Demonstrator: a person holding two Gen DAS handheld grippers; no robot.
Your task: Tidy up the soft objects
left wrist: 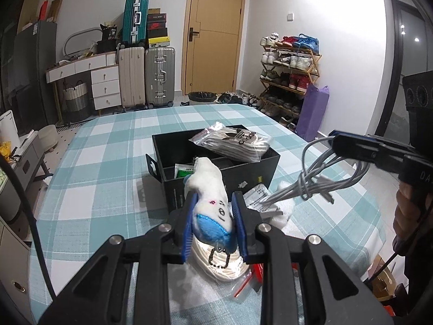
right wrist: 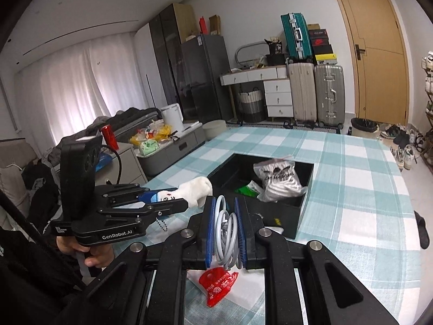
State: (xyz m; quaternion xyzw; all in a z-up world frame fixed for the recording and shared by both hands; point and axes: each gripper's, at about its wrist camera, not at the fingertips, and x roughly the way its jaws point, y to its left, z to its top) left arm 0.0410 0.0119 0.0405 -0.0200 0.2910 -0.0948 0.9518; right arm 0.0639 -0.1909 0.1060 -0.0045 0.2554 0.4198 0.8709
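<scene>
My left gripper (left wrist: 213,200) is shut on a white and blue plush toy (left wrist: 209,189) and holds it above the bed, just in front of the black box (left wrist: 189,187). From the right wrist view the toy (right wrist: 189,191) sticks out of the left gripper (right wrist: 186,203) beside the box (right wrist: 295,216). My right gripper (right wrist: 225,203) is shut on a coiled grey cable (right wrist: 226,233); in the left wrist view it (left wrist: 333,139) holds the cable (left wrist: 314,181) in the air right of the box. A bagged striped Adidas item (left wrist: 234,143) lies in the box.
A green packet (right wrist: 247,189) lies in the box. Clear bags, a white soft item (left wrist: 284,205) and a red-printed bag (right wrist: 219,284) lie on the checked bedspread (left wrist: 113,178) near me. Suitcases, drawers, a door and a shoe rack stand beyond the bed.
</scene>
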